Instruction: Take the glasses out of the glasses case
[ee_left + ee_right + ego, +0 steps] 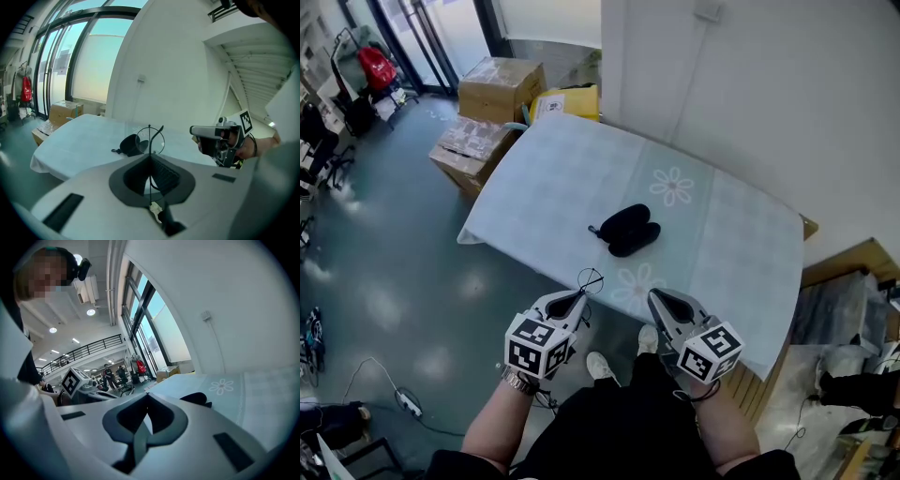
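Glasses [151, 139]: thin wire frame with a round lens, standing edge-on, pinched in my left tool [150, 155], whose jaws are pressed together on the frame. I hold them just off the worktop's [562, 178] near edge. The black glasses case [625, 230] lies mid-worktop, well apart from both tools. Right tool [146, 398]: jaws pressed together, nothing between them.

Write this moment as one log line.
left tongs: shut on glasses | right tongs: shut, empty | glasses case: on table
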`<action>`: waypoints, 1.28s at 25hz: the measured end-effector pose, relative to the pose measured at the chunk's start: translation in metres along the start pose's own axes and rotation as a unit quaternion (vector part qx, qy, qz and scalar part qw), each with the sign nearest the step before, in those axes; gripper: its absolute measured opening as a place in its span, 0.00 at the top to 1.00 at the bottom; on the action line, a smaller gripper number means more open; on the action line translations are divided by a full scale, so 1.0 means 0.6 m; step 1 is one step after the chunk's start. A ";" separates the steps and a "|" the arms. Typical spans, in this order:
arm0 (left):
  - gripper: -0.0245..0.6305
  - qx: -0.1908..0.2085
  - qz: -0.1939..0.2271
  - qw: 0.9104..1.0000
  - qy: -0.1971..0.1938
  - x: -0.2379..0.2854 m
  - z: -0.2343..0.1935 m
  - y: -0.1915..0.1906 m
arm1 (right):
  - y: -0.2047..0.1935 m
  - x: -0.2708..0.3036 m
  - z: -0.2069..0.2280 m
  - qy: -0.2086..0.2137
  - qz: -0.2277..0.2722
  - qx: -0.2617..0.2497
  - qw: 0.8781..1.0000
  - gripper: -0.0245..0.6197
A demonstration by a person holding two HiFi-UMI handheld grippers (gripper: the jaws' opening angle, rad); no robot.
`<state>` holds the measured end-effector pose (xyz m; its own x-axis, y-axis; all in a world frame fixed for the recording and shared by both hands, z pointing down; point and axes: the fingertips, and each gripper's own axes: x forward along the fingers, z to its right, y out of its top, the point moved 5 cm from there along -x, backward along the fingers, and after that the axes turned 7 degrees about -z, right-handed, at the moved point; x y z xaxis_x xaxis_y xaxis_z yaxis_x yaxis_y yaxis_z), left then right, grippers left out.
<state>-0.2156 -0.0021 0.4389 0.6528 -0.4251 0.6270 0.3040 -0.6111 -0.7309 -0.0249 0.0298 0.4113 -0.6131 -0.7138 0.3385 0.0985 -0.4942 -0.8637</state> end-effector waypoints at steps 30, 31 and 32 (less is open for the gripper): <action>0.92 -0.024 0.012 0.999 0.038 0.007 0.242 -0.051 | -0.040 -0.181 0.026 0.076 -0.020 -0.033 0.996 0.93; 0.92 -0.025 0.013 0.999 0.039 0.009 0.248 -0.052 | -0.042 -0.185 0.029 0.078 -0.020 -0.034 0.996 0.93; 0.92 -0.025 0.013 0.999 0.041 0.011 0.254 -0.053 | -0.043 -0.189 0.031 0.080 -0.020 -0.034 0.996 0.93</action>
<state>-0.1151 0.1162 0.4253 0.6006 -0.4933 0.6292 0.2506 -0.6312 -0.7340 0.0566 0.1142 0.4023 -0.7333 -0.6034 0.3135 0.0220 -0.4819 -0.8759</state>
